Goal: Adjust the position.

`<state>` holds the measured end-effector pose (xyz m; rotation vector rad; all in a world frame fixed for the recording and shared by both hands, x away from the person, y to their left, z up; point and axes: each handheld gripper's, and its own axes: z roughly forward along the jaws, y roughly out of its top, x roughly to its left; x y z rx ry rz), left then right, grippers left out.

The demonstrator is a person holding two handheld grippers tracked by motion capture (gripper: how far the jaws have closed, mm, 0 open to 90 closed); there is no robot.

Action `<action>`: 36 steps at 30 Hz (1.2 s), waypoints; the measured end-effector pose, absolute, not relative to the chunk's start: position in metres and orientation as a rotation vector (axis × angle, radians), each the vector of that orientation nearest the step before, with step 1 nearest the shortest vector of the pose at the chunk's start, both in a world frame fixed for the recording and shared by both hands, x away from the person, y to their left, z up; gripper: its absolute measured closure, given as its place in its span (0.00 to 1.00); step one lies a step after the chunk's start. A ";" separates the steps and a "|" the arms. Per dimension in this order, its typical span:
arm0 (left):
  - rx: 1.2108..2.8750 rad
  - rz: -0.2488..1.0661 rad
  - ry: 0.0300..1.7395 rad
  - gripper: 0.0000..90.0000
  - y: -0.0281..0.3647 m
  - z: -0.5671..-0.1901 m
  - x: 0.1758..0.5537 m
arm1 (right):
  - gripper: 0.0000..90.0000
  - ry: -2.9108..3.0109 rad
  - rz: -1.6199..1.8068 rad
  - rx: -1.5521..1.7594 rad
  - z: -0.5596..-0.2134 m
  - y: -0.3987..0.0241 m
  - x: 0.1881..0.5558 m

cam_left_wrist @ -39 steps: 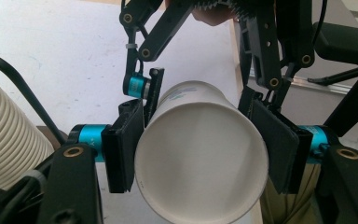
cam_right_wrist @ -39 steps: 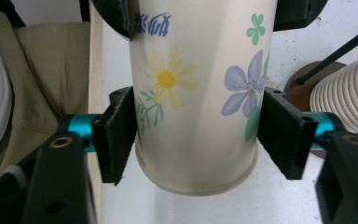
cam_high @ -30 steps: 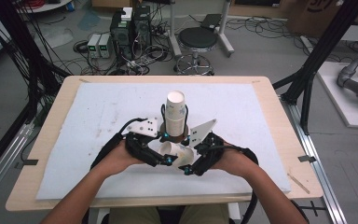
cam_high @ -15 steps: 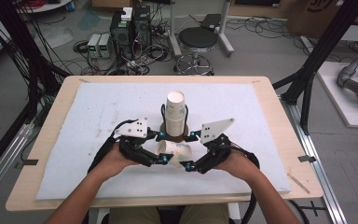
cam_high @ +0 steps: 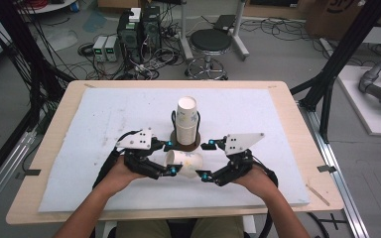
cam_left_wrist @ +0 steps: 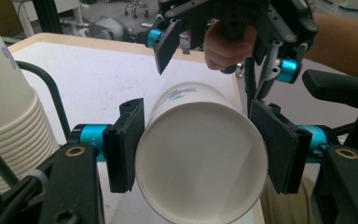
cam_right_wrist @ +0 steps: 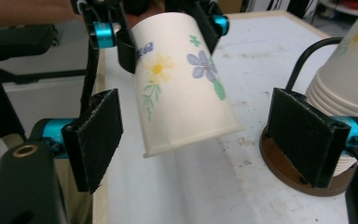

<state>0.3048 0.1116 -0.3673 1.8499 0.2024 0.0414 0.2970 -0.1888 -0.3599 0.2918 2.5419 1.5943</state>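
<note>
my left gripper (cam_high: 170,157) clamps the paper cup (cam_high: 184,163) (on its side) | my right gripper (cam_high: 204,160) wide, pads clear of it | cup stack (cam_high: 187,120) mid-desk (cam_high: 104,114), upright

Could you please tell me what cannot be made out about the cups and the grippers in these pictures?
- The floral white paper cup held sideways in the left gripper: in the left gripper view its wide end faces the camera and hides the far end.
- The stack of floral paper cups on the round brown holder: cut off by the right gripper view's edge; count unclear.
- The right gripper: its open jaws straddle the cup; any contact cannot be told.
</note>
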 end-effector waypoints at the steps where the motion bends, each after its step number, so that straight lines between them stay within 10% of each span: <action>1: 1.847 0.039 0.199 0.42 0.112 -0.368 0.304 | 0.21 2.526 1.617 0.302 -0.362 -0.191 0.297; 36: 1.754 -0.002 0.111 0.42 0.111 -0.363 0.296 | 0.28 2.520 1.884 0.221 -0.398 -0.185 0.298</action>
